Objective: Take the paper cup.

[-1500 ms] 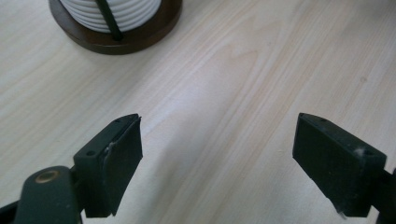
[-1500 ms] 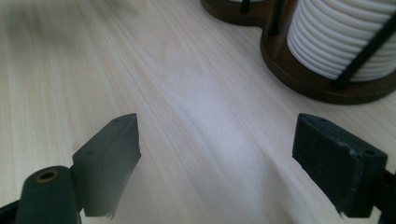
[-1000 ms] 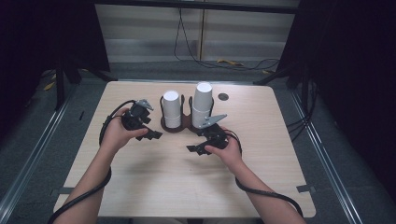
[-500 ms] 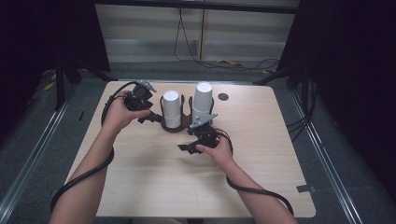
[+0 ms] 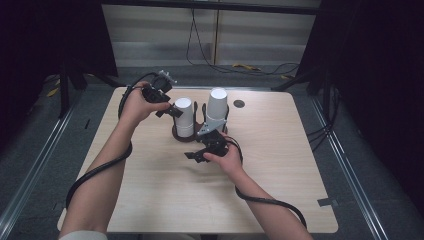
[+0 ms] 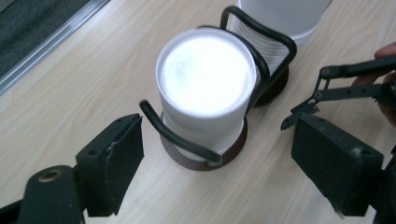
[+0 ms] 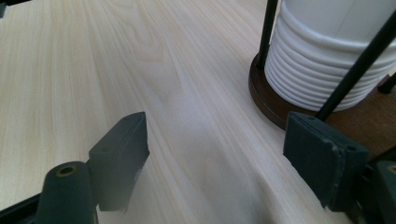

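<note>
Cup stack (image 6: 205,93), between open left fingers (image 6: 119,163)

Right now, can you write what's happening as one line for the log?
left gripper: jaws open, either side of short cup stack | right gripper: jaws open, by holder base | tall cup stack: in holder, untouched

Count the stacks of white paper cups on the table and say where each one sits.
2. The shorter stack of white paper cups sits in the dark wire holder's left slot; the taller stack of white paper cups in its right slot. Single cups cannot be counted.

Lab: black curtains (image 5: 380,75), floor cables (image 5: 260,67), bare table (image 5: 150,200).
</note>
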The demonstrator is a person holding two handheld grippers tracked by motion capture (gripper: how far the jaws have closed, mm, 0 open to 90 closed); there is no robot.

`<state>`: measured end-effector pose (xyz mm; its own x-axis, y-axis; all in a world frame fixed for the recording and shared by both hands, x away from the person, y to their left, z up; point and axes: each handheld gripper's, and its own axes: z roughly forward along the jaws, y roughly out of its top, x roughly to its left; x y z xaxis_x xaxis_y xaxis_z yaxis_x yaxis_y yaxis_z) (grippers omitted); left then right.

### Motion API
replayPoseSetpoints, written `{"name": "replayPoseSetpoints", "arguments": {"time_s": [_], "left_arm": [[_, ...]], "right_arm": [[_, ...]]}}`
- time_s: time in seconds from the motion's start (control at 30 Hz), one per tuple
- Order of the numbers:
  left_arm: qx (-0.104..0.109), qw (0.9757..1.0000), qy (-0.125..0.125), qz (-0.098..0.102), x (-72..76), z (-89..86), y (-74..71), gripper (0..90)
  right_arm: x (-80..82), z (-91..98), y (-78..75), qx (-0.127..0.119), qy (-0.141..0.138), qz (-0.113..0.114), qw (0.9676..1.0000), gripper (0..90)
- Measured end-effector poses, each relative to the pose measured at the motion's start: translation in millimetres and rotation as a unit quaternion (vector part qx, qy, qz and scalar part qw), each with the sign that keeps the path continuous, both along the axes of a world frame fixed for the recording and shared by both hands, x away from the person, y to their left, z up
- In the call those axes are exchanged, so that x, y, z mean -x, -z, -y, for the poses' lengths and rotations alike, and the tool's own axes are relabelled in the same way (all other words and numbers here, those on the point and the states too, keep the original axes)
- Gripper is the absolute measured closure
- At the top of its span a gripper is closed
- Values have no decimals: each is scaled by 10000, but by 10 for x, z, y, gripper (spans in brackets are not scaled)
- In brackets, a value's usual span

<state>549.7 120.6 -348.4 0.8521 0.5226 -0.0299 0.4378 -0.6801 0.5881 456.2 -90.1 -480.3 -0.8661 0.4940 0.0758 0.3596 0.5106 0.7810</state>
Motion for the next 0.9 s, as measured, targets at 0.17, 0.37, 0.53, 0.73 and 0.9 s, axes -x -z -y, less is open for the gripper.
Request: {"name": "replayPoseSetpoints", "arguments": {"time_s": [0.17, 0.37, 0.53, 0.73, 0.9], "left_arm": [[-49, 10000, 34, -44, -91, 59, 3, 168], [-106, 9999, -23, -52, -162, 148, 80, 187], [-56, 10000, -27, -60, -194, 201, 117, 245], [-201, 9998, -41, -72, -226, 239, 150, 271], [-218, 9997, -53, -82, -225, 255, 140, 329]], "right_arm": [[-29, -48, 23, -21, -23, -8, 10000, 216], [-53, -93, 28, -149, -62, 5, 9999, 211], [-95, -165, 11, -104, -67, 20, 9999, 166], [-152, -236, 20, -231, 26, 32, 9997, 147], [-202, -261, 21, -256, 162, 38, 9995, 134]]}}
